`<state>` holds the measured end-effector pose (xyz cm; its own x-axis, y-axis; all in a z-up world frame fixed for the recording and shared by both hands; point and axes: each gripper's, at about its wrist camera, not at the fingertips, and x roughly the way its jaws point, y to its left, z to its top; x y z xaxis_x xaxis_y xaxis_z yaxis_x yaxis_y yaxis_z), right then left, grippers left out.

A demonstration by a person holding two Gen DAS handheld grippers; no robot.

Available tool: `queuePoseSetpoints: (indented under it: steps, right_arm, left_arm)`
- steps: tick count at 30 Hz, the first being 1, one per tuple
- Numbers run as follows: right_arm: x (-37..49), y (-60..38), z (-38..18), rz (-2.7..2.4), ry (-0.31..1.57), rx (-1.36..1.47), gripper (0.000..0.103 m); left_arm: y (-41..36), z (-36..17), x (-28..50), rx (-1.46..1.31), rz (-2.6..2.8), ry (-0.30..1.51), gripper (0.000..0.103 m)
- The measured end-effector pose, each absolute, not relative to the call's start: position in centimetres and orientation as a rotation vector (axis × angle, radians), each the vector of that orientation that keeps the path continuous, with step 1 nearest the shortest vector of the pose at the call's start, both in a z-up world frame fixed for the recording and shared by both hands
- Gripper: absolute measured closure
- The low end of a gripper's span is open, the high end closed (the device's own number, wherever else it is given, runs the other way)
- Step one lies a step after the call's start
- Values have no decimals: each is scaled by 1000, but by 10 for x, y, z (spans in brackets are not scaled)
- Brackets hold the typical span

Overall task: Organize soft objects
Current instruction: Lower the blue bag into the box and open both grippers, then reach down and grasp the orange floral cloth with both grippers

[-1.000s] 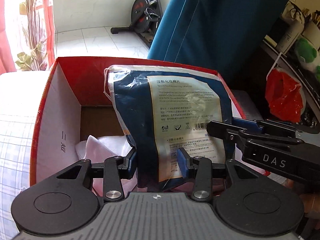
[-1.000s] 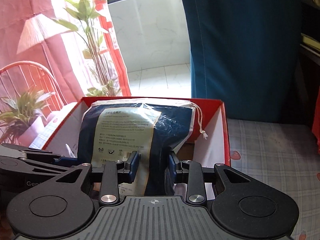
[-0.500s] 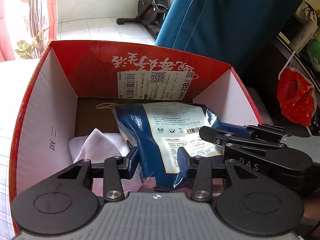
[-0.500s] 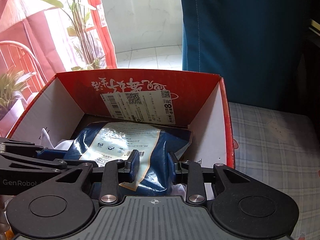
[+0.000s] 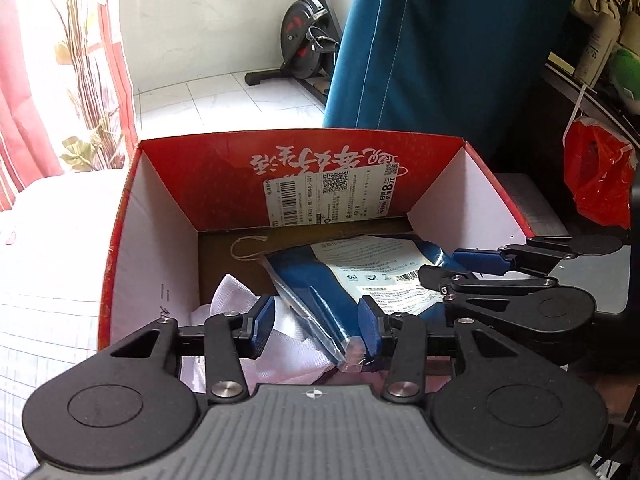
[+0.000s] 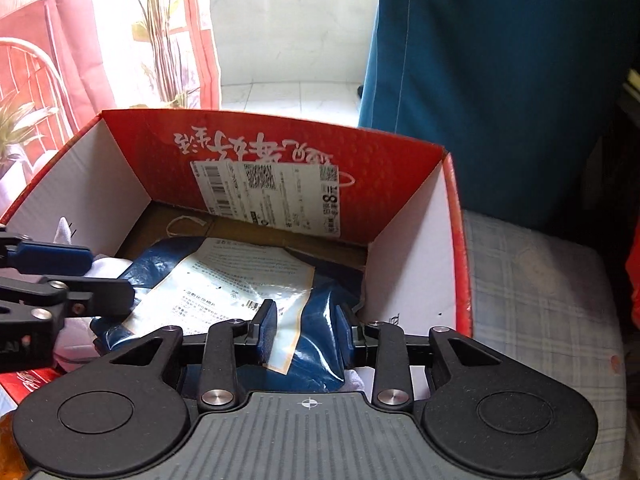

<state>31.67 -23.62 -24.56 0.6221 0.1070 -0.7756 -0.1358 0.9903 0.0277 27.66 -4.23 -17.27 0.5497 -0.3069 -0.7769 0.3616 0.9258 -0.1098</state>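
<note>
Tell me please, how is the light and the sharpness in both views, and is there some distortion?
Left wrist view: sharp, daylight overexposes the curtain at left, fisheye bends the red box walls. Right wrist view: sharp too, window area blown out behind the plant, glare on the blue packet, right edge dark.

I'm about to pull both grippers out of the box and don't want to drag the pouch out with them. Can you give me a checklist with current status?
1. Blue pouch lying inside the red box, on the white cloth: ok.
2. Left gripper released: jaws opening, one pad clear of the pouch: ok.
3. Right gripper released: the pouch fills the gap between its jaws: cannot tell.
4. Drawstring inside the box, snagged on neither gripper: ok.
</note>
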Motion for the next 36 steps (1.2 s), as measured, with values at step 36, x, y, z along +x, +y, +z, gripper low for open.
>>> queuePoseSetpoints:
  steps: [36]
  right_arm:
    - [98,-218,-260,247,627,89,46]
  left_arm:
    - [32,-176,105,-133,-262,745,35]
